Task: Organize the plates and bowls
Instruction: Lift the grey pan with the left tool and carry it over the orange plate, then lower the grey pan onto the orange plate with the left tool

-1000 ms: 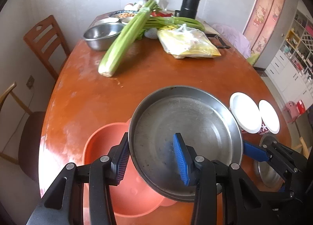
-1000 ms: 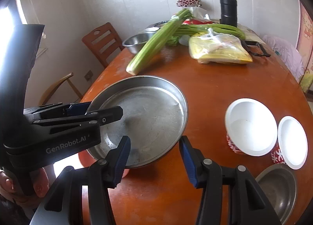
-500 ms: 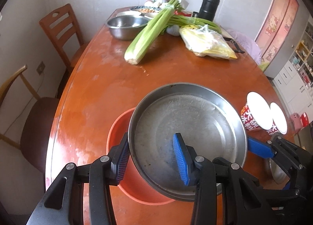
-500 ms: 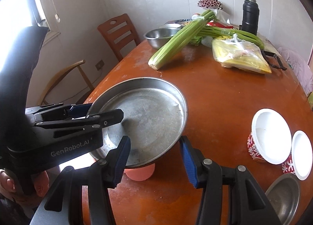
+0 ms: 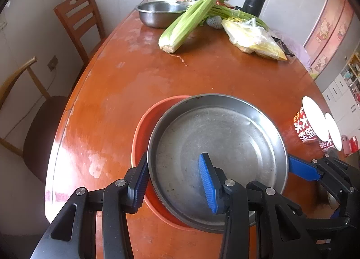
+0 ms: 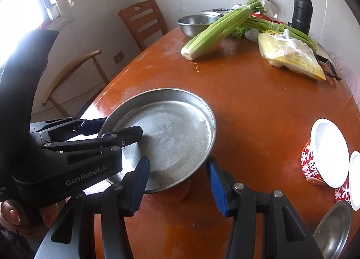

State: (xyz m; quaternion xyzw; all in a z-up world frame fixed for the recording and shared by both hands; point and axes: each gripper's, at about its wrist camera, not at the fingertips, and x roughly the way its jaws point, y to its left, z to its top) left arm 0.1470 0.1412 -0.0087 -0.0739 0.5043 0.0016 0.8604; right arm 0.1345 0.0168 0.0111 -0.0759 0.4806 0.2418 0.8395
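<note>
A wide round steel pan (image 5: 216, 146) hangs level just above an orange plastic bowl (image 5: 144, 128) on the brown table, covering most of it. My left gripper (image 5: 174, 183) is shut on the pan's near-left rim, with one blue pad outside the wall and the other inside. My right gripper (image 6: 178, 182) is shut on the pan's (image 6: 171, 137) near-right rim, again with one pad inside and one outside. Only a small part of the orange bowl (image 6: 177, 193) peeps out below the pan in the right wrist view. Each view shows the other gripper on the opposite rim.
Two red noodle cups (image 6: 324, 157) with white lids and a small steel dish (image 6: 333, 232) stand at the right. Further back lie celery (image 5: 189, 18), a yellow bag (image 5: 254, 36), a steel bowl (image 5: 159, 12) and a black flask (image 5: 255, 0). Wooden chairs (image 5: 78, 20) stand along the left edge.
Both grippers have carried the pan lower and over the orange bowl, which now sits mostly under it. The grip on the rim is unchanged.
</note>
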